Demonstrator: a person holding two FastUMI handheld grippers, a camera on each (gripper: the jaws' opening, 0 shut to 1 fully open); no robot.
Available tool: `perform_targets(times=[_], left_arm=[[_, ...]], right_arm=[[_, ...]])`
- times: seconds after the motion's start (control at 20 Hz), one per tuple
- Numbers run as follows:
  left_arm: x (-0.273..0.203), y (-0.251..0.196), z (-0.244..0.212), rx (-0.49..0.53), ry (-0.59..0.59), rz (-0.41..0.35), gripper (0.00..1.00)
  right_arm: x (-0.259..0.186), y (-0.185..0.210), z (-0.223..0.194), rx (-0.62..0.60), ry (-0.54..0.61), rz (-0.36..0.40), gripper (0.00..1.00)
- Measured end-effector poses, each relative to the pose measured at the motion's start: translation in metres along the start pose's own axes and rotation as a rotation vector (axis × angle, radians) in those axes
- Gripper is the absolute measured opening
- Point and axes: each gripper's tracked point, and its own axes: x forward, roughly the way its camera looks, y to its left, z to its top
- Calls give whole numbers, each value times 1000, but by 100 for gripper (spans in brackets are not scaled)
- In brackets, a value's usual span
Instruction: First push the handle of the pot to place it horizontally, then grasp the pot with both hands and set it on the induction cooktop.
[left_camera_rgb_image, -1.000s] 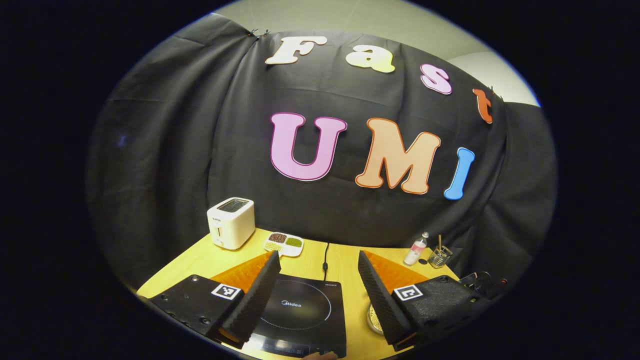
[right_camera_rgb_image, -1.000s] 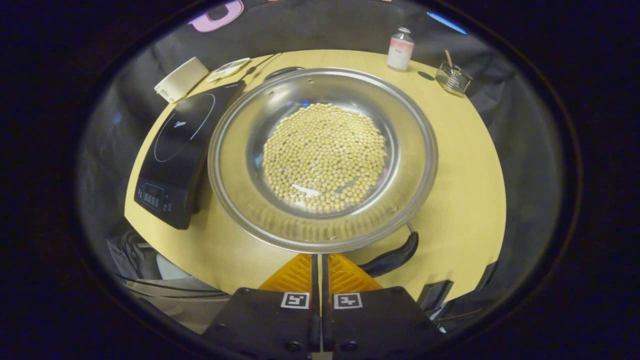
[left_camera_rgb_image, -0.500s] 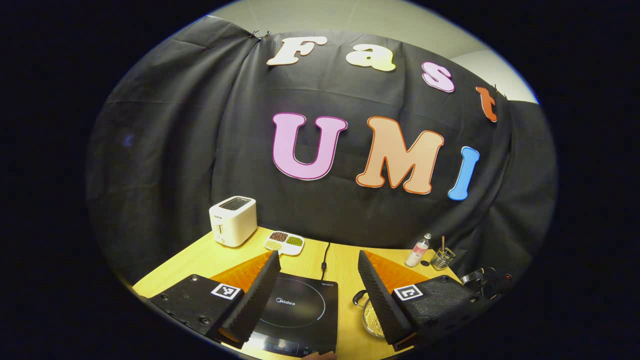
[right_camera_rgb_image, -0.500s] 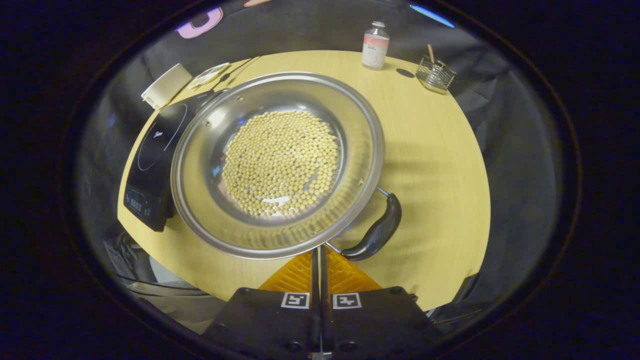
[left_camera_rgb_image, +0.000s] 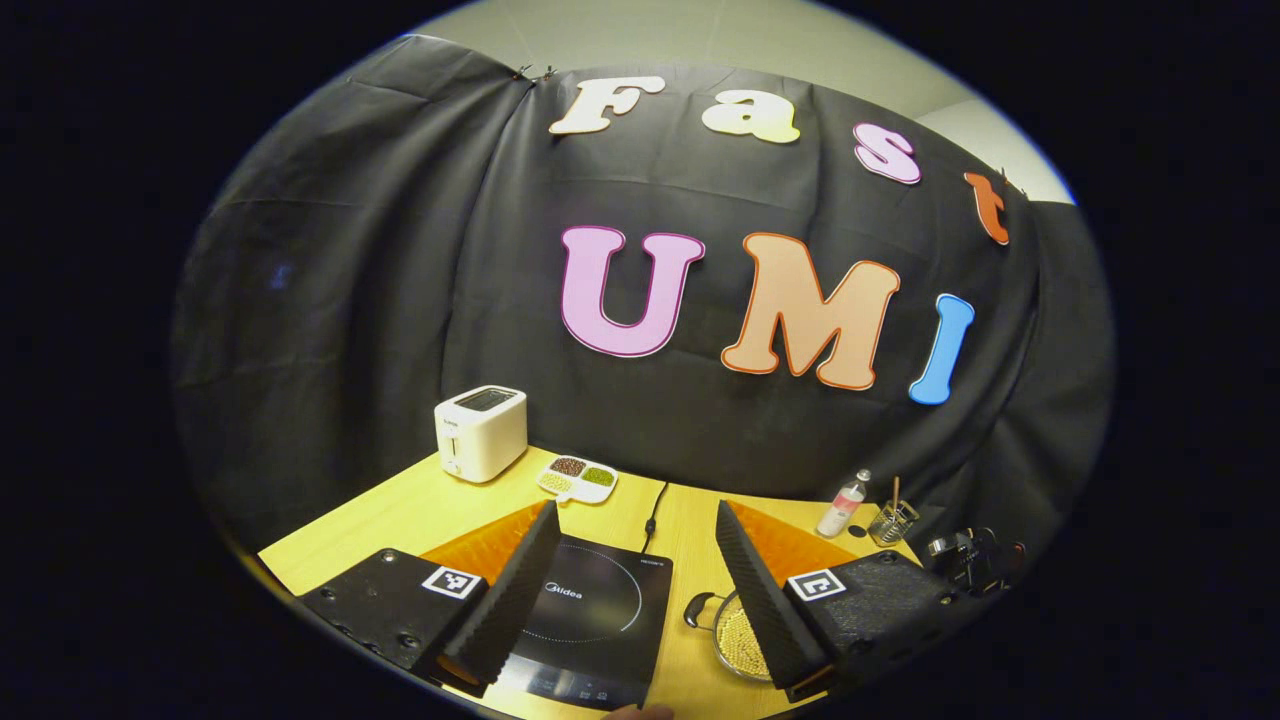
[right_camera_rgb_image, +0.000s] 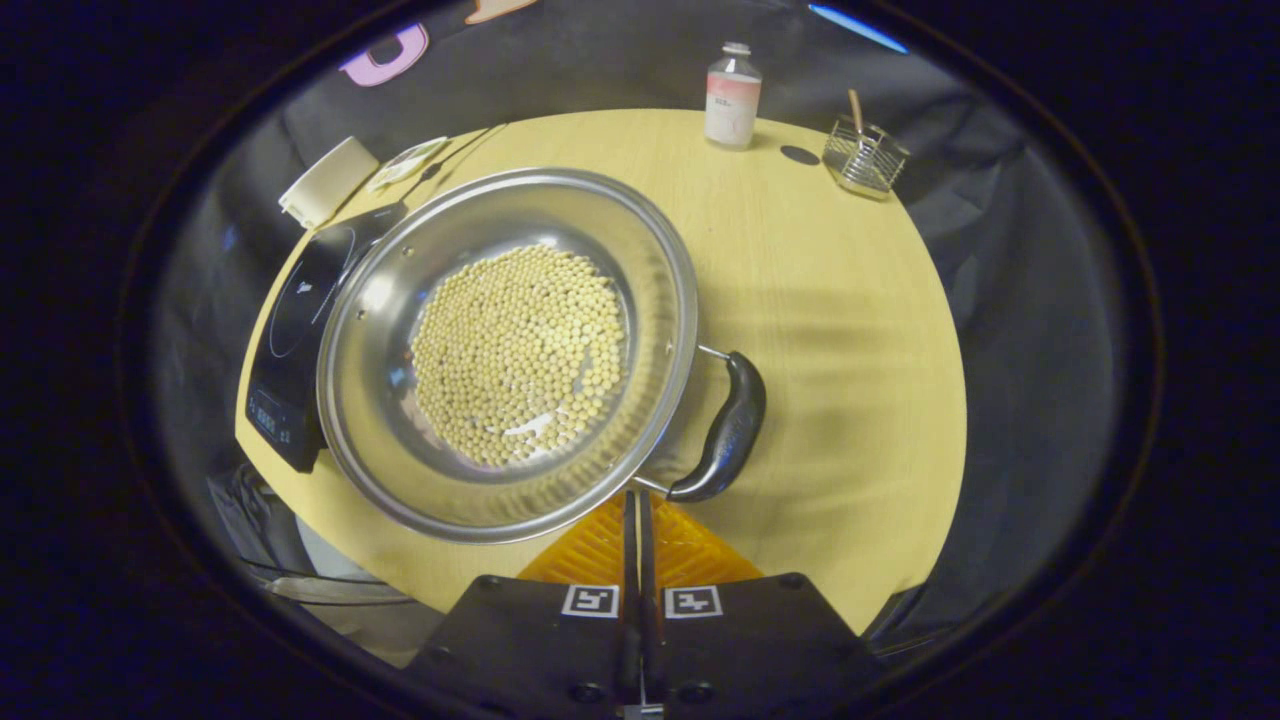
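Shiny steel pot (right_camera_rgb_image: 505, 350) of pale beans, black side handle (right_camera_rgb_image: 728, 428), on the yellow table (right_camera_rgb_image: 830, 300) beside the induction cooktop (right_camera_rgb_image: 300, 320); right gripper (right_camera_rgb_image: 638, 510) closed on nothing, left gripper (left_camera_rgb_image: 635, 560) spread wide.

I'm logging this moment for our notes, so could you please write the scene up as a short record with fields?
pot: steel pot on the table, beside the induction cooktop, not on it
contents: pale round beans
handle: black handle on the pot's right in the right gripper view
right hand-held gripper: shut, tips at the pot's near rim
left hand-held gripper: open, above the cooktop
background: toaster, bottle
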Motion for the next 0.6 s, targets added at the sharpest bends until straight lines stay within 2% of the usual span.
perform_targets(times=[0.2, 0.3, 0.35, 0.4, 0.45, 0.6], left_arm=[[-10, -2, -4, -6, -5, 40, 96], [-15, -2, -9, -7, -3, 58, 91], [-17, -3, -11, -10, 2, 64, 95], [-19, -4, -13, -12, 8, 69, 91], [-21, -5, -15, -13, 10, 74, 96], [-25, -9, -15, -3, 17, 73, 96]], right_arm=[[5, -13, 14, -16, -9, 8, 2], [8, -18, 21, -25, -14, 12, 3], [9, -19, 23, -27, -15, 15, 0], [10, -20, 25, -28, -17, 18, 0], [10, -21, 26, -29, -18, 21, 0], [12, -27, 33, -10, -26, 28, 3]])
